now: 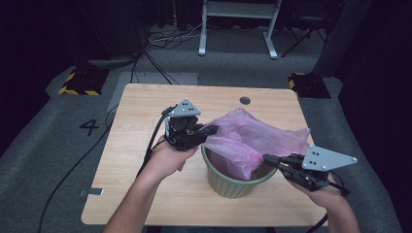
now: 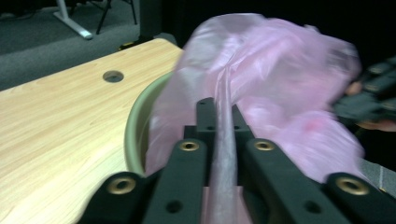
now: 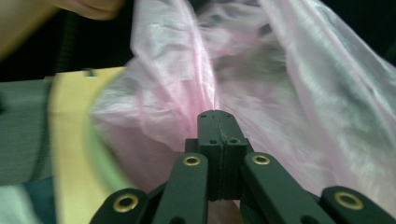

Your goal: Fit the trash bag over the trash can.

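Tabletop: bag (image 1: 252, 138) between both jaws.

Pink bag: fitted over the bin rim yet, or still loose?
Loose. The pink bag bunches above the green bin; left gripper and right gripper pinch its edges.

Light wooden table (image 1: 145, 126), rounded corners, round cable hole (image 1: 245, 100) near far edge. Grey carpet floor (image 1: 43, 145) all around, white number 4 (image 1: 89, 127) marked left of table. Black blocks with yellow-black hazard stripes, one (image 1: 80, 81) far left, another (image 1: 307, 83) far right. White desk frame (image 1: 240, 24) at back, cables (image 1: 165, 39) tangled on floor near it. Grey floor plate (image 1: 155, 80) behind table. Surroundings dark; light falls on table.
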`<state>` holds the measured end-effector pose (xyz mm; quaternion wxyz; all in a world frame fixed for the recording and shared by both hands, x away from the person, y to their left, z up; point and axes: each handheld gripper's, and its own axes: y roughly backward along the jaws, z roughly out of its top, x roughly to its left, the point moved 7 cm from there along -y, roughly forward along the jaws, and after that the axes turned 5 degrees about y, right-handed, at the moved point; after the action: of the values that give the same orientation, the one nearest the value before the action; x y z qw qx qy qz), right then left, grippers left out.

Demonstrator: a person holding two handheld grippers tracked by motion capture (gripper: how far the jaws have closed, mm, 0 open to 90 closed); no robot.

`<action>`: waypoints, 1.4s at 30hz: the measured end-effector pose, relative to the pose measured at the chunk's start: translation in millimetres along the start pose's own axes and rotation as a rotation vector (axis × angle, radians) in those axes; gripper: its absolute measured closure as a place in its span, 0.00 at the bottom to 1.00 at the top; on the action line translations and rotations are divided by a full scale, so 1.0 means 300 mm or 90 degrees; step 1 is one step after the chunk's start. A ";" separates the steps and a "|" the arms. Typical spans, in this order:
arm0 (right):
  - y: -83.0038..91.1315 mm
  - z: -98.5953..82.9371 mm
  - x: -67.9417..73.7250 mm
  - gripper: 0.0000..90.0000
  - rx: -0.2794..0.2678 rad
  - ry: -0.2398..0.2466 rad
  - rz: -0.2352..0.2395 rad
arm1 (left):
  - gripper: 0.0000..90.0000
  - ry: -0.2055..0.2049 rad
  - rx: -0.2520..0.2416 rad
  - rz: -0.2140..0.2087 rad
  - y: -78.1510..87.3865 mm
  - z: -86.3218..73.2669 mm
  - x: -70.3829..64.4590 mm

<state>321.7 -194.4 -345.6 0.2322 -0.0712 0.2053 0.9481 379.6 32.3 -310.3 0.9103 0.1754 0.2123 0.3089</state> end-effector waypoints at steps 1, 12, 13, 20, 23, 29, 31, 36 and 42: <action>0.006 0.001 0.011 1.00 -0.006 -0.005 0.009 | 1.00 0.002 -0.001 0.003 0.002 -0.005 0.005; 0.068 0.007 0.137 1.00 -0.055 -0.033 0.137 | 0.98 0.034 -0.025 -0.016 0.109 -0.075 0.034; 0.071 0.002 0.152 1.00 -0.052 -0.035 0.152 | 0.97 0.032 -0.026 -0.013 0.119 -0.086 0.032; 0.019 -0.112 0.233 1.00 -0.002 -0.027 0.190 | 0.95 0.067 -0.023 -0.014 0.100 -0.155 0.085; 0.006 -0.153 0.227 1.00 -0.027 -0.023 0.172 | 0.95 0.075 -0.038 -0.024 0.083 -0.167 0.109; 0.021 -0.206 0.195 1.00 -0.088 -0.097 0.126 | 0.95 0.083 -0.050 -0.032 0.072 -0.202 0.128; 0.031 -0.221 0.190 1.00 -0.094 -0.124 0.114 | 0.95 0.087 -0.049 -0.039 0.068 -0.214 0.130; 0.028 -0.253 0.170 1.00 -0.080 -0.177 0.070 | 0.95 0.097 -0.048 -0.041 0.055 -0.234 0.132; 0.017 -0.282 0.169 1.00 -0.075 -0.236 0.040 | 0.95 0.105 -0.054 -0.038 0.062 -0.262 0.132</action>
<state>278.1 -213.3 -431.9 0.2320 0.0974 0.1050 0.9621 360.2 86.2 -379.6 0.9053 0.1043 0.2781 0.3038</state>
